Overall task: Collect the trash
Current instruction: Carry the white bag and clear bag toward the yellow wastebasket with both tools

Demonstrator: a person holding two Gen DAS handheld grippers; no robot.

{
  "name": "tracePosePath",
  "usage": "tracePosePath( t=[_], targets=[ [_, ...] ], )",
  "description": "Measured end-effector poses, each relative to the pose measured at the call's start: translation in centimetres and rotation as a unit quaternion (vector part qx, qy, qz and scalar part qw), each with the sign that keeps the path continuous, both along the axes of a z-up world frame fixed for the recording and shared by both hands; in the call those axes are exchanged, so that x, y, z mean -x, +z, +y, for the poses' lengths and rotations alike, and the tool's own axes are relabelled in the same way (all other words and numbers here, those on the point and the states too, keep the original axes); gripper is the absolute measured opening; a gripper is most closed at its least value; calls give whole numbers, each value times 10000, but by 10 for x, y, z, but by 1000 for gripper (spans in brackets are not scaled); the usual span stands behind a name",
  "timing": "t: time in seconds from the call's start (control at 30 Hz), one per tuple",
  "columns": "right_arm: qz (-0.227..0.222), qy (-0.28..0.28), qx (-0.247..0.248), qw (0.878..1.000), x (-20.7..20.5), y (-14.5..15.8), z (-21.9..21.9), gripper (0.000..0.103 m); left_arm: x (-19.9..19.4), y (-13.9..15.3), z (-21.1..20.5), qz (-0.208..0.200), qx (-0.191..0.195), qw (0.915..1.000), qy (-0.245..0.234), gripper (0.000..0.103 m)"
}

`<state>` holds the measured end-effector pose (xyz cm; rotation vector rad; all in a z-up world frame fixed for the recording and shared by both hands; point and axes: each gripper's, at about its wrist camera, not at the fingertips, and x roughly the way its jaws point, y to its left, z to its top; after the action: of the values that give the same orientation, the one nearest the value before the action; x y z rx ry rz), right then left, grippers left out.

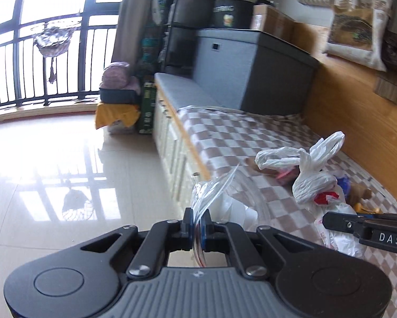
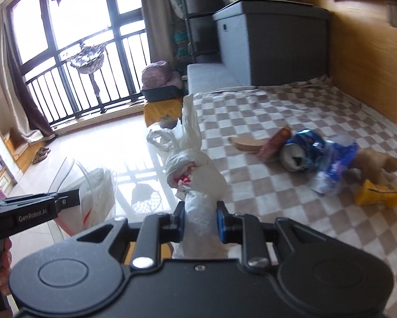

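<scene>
Bright room, glossy tile floor [image 1: 52,159], barred window [image 2: 74,53] at 10 o'clock. Checkered blanket [image 2: 291,111] on low platform. Left gripper [image 1: 196,225]: clamped tight on clear plastic bag [image 1: 217,185], at 6 o'clock. Right gripper [image 2: 201,220]: narrow, pinching knotted white trash bag [image 2: 190,159], lifted at platform edge. Loose on blanket at 3 o'clock: crushed blue can [image 2: 301,148], yellow wrapper [image 2: 378,193], cardboard scrap [image 2: 248,143].

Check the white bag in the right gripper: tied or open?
Tied. The white bag is knotted at the neck, its handles twisted upward, and the right gripper is clamped below the knot.
</scene>
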<state>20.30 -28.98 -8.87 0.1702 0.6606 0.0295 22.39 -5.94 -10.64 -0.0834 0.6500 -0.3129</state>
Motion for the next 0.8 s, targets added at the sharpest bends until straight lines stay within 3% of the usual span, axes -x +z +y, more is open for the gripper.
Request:
tracePosePath(
  t=[0.2, 0.43, 0.8],
  targets=[
    [227, 329, 9, 9992, -37, -19, 54, 24, -13, -21, 48, 205, -38, 9990, 390, 5],
    [698, 663, 8, 9954, -81, -61, 110, 24, -42, -59, 98, 528, -61, 9945, 897, 5],
    [1546, 770, -145, 9849, -165, -145, 161, 24, -123, -132, 130, 1238, 65, 9828, 1369, 5]
  ],
)
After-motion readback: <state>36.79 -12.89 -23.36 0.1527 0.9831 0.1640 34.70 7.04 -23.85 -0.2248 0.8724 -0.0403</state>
